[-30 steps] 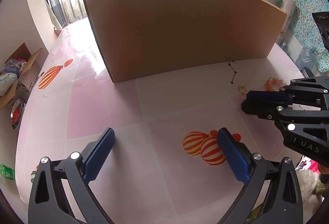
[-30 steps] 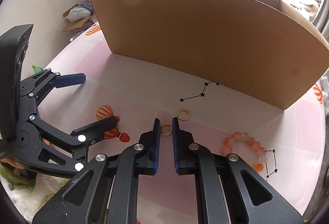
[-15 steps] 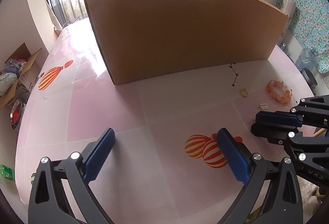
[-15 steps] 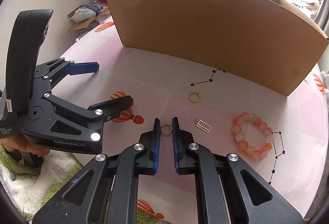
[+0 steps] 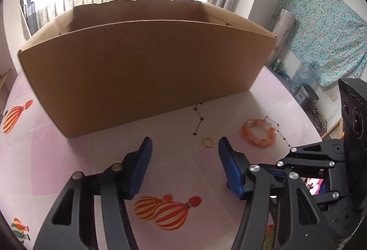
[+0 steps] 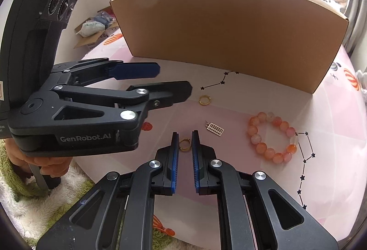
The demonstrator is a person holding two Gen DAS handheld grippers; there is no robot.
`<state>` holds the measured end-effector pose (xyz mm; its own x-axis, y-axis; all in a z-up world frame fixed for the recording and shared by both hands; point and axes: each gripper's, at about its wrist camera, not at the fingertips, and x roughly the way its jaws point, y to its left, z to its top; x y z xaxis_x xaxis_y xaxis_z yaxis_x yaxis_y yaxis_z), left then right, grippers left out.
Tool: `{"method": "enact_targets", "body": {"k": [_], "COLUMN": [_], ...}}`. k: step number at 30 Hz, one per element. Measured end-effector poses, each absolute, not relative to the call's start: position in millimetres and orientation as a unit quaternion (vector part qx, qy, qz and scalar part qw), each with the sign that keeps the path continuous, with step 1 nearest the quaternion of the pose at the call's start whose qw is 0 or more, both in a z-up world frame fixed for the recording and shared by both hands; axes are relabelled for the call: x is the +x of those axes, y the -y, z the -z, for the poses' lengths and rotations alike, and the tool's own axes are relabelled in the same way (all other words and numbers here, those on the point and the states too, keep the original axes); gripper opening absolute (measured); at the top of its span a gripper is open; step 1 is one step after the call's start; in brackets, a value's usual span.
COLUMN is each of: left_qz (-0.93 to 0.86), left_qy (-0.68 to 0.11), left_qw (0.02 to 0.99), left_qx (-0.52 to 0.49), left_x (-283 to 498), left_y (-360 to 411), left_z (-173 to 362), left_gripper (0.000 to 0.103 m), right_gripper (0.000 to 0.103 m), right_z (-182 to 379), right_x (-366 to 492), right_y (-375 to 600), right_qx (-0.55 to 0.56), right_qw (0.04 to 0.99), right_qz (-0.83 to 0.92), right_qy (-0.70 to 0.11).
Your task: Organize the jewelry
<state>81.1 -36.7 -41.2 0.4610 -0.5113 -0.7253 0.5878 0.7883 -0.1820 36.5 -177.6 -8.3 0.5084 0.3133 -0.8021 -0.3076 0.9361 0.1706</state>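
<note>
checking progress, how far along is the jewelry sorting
Nothing looks put away yet. In hand: right tool pinches a small gold hoop. Left: gold ring, abacus charm and bead bracelet lie on the table before the cardboard box.

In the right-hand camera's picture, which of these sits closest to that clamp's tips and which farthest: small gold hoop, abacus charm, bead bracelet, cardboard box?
1. Small gold hoop, between the right gripper tips.
2. Abacus charm, just beyond, to the right.
3. Bead bracelet, farther right.
4. Cardboard box, at the back.

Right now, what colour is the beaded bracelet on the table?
The beaded bracelet has orange, peach and whitish beads, clearest in the right wrist view.
</note>
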Motion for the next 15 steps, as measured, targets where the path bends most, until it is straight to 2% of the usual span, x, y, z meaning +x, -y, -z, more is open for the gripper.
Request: {"method": "enact_targets", "body": {"k": [6,13,15], "left_qz": [0.341,0.338,0.330], "left_qy": [-0.429,-0.417,-0.410], "left_qw": [0.834,0.836,0.839], "left_qx": [0.063,0.116,0.135], "left_x": [89.5,84.5,81.3], "left_y": [59.3,69.8,73.2], "left_z": [53.2,50.5,50.1], "left_gripper": [0.032,0.028,0.024], "right_gripper": [0.010,0.010,0.010], "right_z": [8.0,8.7,9.2], "right_x": [34.4,33.1,32.5], "right_y": [181.8,185.9,186.9], "right_qx": [0.019,0.028,0.029], "right_qw": [0.870,0.871,0.871], "right_qz": [-0.178,-0.182,-0.182], "right_qy": [-0.458,-0.456,-0.455]}}
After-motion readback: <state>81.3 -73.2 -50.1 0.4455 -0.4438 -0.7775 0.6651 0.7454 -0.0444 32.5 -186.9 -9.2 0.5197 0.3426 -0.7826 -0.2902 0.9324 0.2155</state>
